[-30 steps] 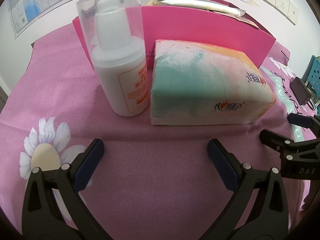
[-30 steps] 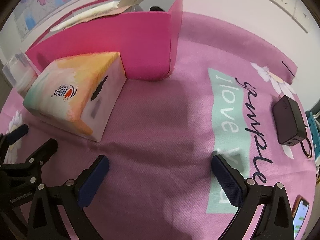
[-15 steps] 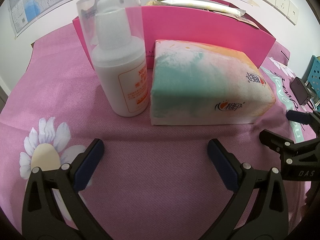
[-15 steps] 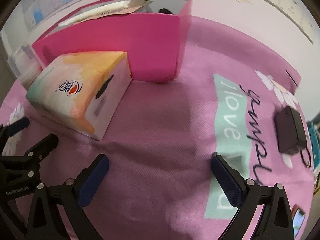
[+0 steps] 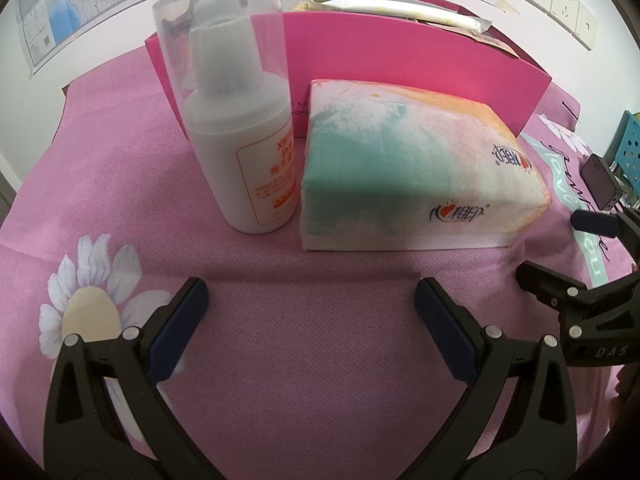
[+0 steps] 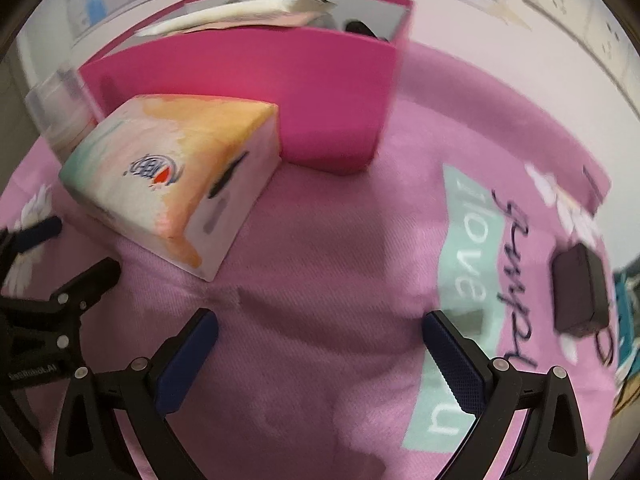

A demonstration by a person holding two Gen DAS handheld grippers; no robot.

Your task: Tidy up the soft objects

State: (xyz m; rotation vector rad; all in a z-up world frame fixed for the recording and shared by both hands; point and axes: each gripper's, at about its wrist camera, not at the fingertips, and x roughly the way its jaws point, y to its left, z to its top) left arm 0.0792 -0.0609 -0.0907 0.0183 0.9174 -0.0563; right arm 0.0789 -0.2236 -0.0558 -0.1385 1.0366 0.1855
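Both my left gripper (image 5: 308, 304) and right gripper (image 6: 320, 336) gape wide and empty, flanking the tissue pack (image 5: 408, 168) for a two-sided lift.

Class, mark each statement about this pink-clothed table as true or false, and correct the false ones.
1. The white plastic pump bottle with a clear cap stands upright beside the soft pastel tissue pack. True.
2. The left tool is shut on the tissue pack. False: it is open and holds nothing; the pack lies ahead of it on the pink cloth.
3. The tissue pack lies inside the bright pink cardboard box. False: it lies on the cloth in front of the box.
4. The right tool is open and empty. True.
5. A black rectangular charger lies on the cloth. True.
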